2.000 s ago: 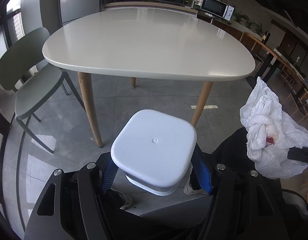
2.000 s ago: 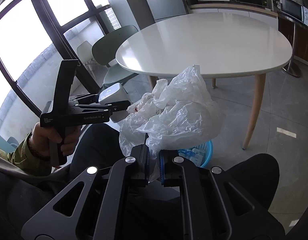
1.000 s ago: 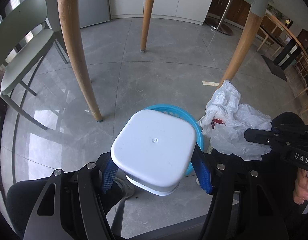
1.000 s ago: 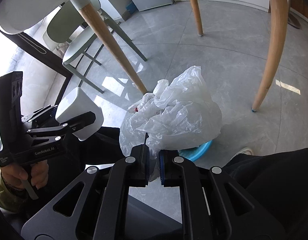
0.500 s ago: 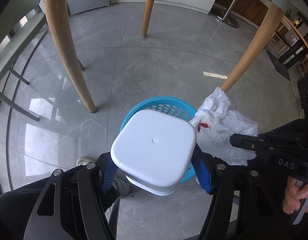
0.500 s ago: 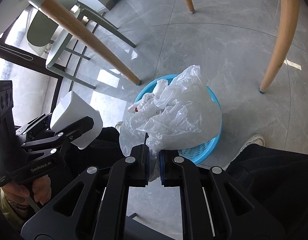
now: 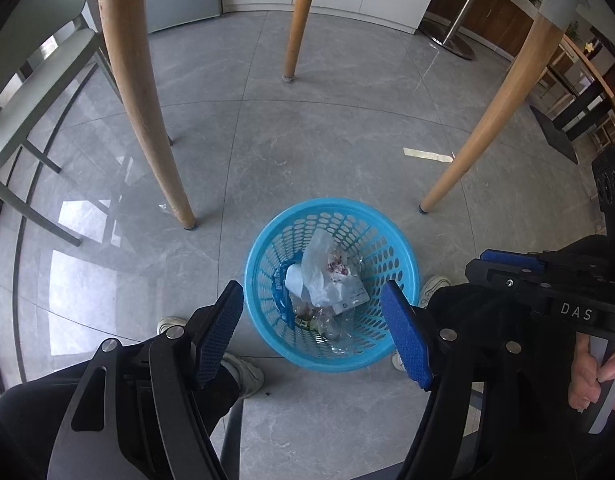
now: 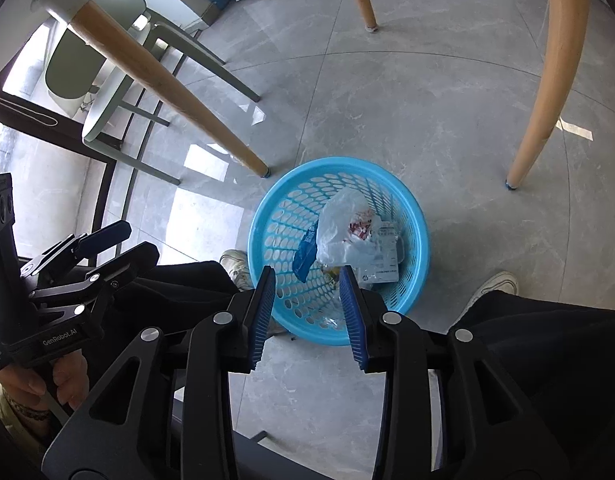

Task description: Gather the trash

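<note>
Right tongs (image 8: 309, 312) — jaws opening, nothing between the blue pads; they hang just above the near rim of the basket, pointing steeply down. The same tongs show side-on at the right edge of the left wrist view, empty.

Left tongs (image 7: 311, 332) — jaws opening too, spread wide, nothing between them; the basket shows through the gap.

Blue basket (image 8: 421, 240) — round, perforated plastic, standing upright on the grey tiled floor between my shoes and the wooden legs of the worktop.

Plastic bag (image 8: 343, 228) — crumpled, translucent, with something red inside; it lies in the basket, free of both tongs. Beside it sit a blue wrapper (image 8: 305, 254), a white printed packet (image 8: 381, 268) and other clear scraps lower down. I cannot tell whether the white lidded container is among them.

Risks, as I judge them:
- The bag is light and springy — it may puff back up and ride over the rim, or catch on a pad if I lift the right tongs straight through it.
- My tongs hang close to the near rim; a careless pull-back could hook the wall and tip the basket, spilling everything on the floor.
- The basket is light and stands on smooth tile next to my shoe (image 8: 493, 284) — a nudge from a foot would slide it.
- The worktop leg (image 7: 147, 120) stands near; swinging up too fast could knock the left tongs against it.
</note>
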Demonstrator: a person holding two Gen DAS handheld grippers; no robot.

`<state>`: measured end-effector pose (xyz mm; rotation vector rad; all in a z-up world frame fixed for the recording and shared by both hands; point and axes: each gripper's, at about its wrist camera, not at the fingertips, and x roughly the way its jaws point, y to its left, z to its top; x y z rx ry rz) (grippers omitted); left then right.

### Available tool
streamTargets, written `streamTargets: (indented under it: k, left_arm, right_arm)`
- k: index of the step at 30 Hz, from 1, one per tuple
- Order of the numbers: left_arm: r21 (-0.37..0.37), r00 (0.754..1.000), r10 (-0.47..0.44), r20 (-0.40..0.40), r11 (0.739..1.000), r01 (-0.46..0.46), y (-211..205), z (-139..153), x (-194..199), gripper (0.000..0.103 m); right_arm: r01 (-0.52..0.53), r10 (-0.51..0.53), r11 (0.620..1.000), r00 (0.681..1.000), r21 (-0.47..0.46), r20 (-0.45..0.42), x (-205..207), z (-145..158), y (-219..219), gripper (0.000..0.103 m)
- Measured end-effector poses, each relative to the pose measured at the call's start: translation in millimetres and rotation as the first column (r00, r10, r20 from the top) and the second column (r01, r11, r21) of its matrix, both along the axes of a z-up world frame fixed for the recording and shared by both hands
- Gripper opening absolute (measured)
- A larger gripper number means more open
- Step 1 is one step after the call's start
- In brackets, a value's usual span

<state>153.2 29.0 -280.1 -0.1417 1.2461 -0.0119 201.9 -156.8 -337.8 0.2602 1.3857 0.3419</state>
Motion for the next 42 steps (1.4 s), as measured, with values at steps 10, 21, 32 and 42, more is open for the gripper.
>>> streamTargets:
  k: [10,21,32,42]
  left_arm:
    - [-0.004,0.999,-0.018,0.044,1.000,0.018,0,29,-35,0.075]
    - [-0.012,0.995,-0.012,0.103,1.000,0.014,4,50,-64,0.085]
    - [0.029,0.985,-0.036,0.167,0.999,0.032,-6,61,-84,0.097]
    - [-0.017,0.989,0.013,0.148,1.000,-0.010,6,57,-86,0.097]
  right_arm:
    - [-0.050,0.059,0.996,0.991,-0.072,0.123,-30,48,-1,0.042]
    - [-0.103,0.139,0.982,0.963,-0.161,0.232,-68,92,-2,0.058]
    - [-0.170,0.238,0.956,0.927,-0.240,0.289,-91,111,8,0.089]
    - [-0.171,0.231,0.962,0.925,-0.211,0.303,-94,111,8,0.094]
